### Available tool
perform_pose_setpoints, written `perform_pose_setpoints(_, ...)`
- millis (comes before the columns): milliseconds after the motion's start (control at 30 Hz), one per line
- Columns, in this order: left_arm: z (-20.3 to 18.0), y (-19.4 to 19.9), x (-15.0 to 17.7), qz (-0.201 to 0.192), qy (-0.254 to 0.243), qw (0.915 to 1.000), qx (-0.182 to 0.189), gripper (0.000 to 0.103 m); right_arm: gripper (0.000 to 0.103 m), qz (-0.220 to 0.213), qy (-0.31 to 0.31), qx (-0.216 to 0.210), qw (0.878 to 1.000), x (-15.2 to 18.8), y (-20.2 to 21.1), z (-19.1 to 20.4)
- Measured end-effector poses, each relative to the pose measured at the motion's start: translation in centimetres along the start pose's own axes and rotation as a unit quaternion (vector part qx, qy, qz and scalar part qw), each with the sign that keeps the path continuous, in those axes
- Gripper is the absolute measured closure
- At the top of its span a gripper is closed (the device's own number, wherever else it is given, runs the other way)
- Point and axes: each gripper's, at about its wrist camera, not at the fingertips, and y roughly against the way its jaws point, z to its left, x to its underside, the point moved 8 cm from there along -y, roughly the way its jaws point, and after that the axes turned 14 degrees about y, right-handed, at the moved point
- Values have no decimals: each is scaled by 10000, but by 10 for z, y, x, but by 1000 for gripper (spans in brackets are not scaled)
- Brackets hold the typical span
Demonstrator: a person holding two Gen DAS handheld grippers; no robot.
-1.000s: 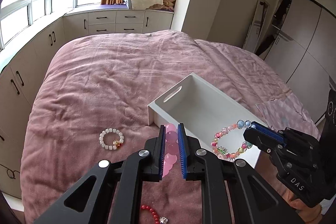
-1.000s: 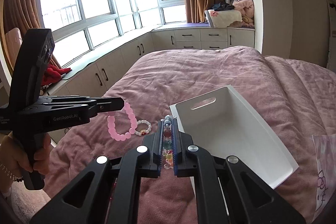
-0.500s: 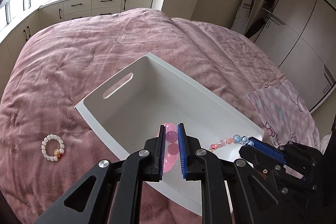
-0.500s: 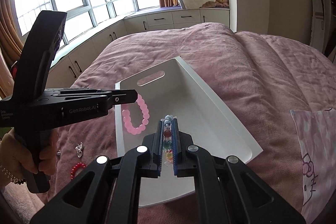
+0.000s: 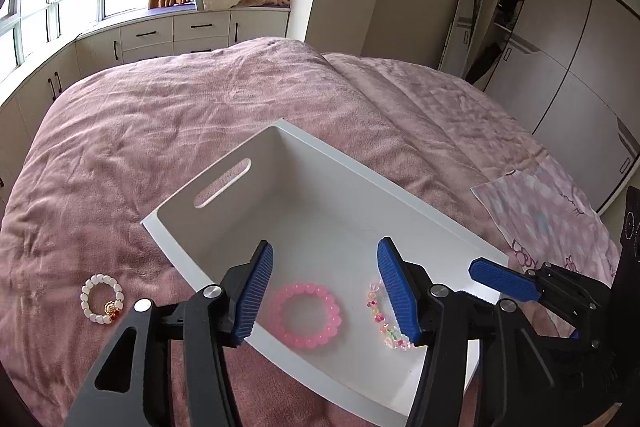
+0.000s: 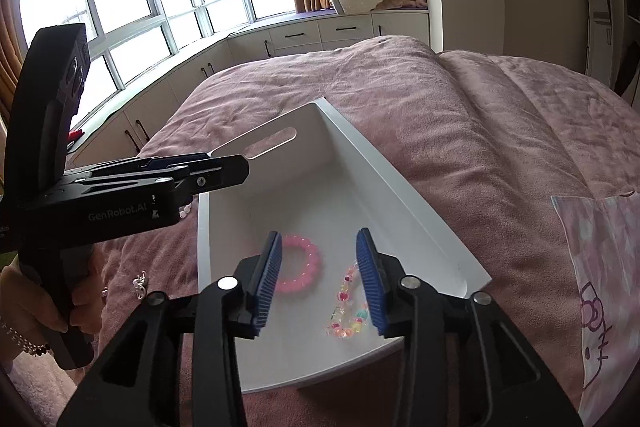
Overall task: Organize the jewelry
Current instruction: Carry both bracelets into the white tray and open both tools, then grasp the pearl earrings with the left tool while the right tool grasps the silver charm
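Note:
A white box (image 5: 288, 151) with a slot handle lies on the pink bedspread; it also shows in the right wrist view (image 6: 400, 179). A pink bead bracelet (image 5: 306, 315) (image 6: 310, 263) and a multicoloured bead bracelet (image 5: 384, 323) (image 6: 348, 311) lie on the box floor. My left gripper (image 5: 324, 295) is open and empty above the pink bracelet. My right gripper (image 6: 320, 279) is open and empty above the multicoloured one. A white bead bracelet (image 5: 101, 299) with a gold charm lies on the bedspread left of the box.
A Hello Kitty patterned sheet (image 5: 548, 223) (image 6: 600, 267) lies right of the box. A small silver piece (image 6: 140, 285) lies on the bedspread left of the box. Cabinets and windows ring the bed; wardrobes stand at the right.
Both grippers have opened and let go of their bracelets. The pink and the multicoloured bracelet now lie on the floor of the white box.

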Motion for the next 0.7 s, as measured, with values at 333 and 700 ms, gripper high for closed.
perform_pose_setpoints(333,64,120,3,-874,-339,9943,-501,10,35,-694,565,-508,9947,-41,39,87)
perform_pose_setpoints(700,212,176,70,-535,-40,9866,-1538,9,30,-245,1262,-1101,9856,-23,-9,214)
